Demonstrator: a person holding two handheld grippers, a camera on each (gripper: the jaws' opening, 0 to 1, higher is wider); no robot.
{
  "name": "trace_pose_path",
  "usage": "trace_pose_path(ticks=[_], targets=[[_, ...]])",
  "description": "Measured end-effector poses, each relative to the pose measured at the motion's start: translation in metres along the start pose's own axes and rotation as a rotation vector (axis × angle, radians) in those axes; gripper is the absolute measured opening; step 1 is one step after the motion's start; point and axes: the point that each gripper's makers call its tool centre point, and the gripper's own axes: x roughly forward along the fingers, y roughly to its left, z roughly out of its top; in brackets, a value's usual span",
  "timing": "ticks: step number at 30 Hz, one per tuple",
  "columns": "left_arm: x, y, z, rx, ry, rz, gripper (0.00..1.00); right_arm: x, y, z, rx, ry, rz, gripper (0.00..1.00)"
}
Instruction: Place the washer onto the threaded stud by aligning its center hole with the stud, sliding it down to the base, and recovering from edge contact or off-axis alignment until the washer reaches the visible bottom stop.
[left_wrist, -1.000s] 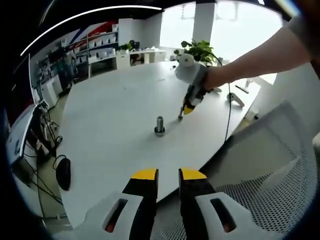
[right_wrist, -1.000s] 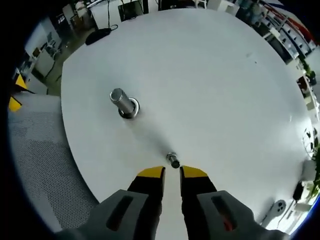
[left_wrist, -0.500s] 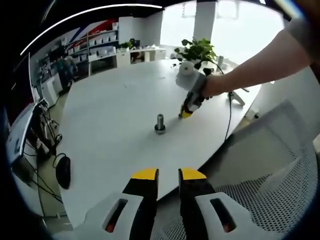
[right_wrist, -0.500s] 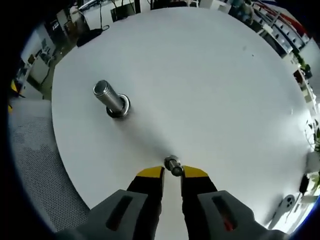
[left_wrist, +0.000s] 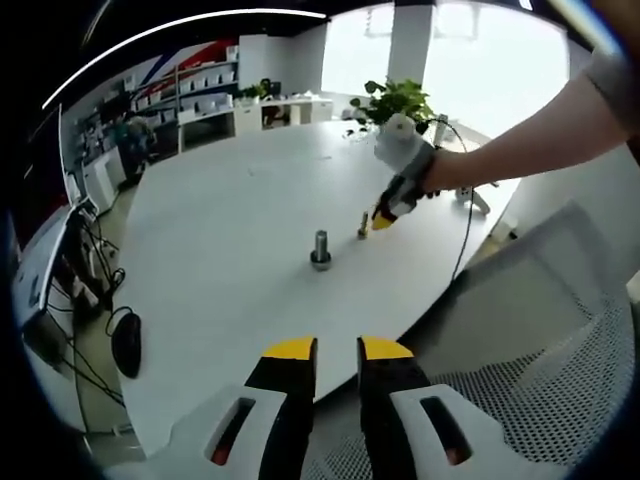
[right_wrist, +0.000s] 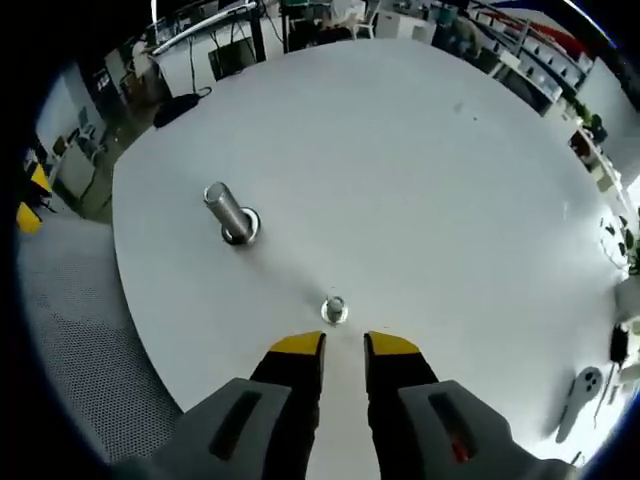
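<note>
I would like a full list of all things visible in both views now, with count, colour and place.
Threaded stud: one, silver, upright on the table.
Small metal piece: one, silver, on the table just ahead of the right claw.
Table: one, white, round.
Mesh chair: one, white, beside the table.
Potted plant: one, green, far table edge.
Computer mouse: one, black, on the floor with cables.
Handle-shaped object: one, grey, near the table edge.
Left claw: yellow tips, held back from the table.
Right claw: yellow tips, empty.
Person's arm: holding the right claw.
</note>
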Motion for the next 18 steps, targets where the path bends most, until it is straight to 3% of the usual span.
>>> trace_pose_path(ticks=[7,18], targets=[[0.000,-0.002,0.000,0.003,-0.002,-0.011,0.14,-0.036,-0.003,0.000,0.056,-0.135,-0.032,0.18],[0.001,-0.003,-0.001,0.001,0.001,-0.017,0.14,-0.086,0.011,-0.004,0.170,-0.295,-0.013,0.19]])
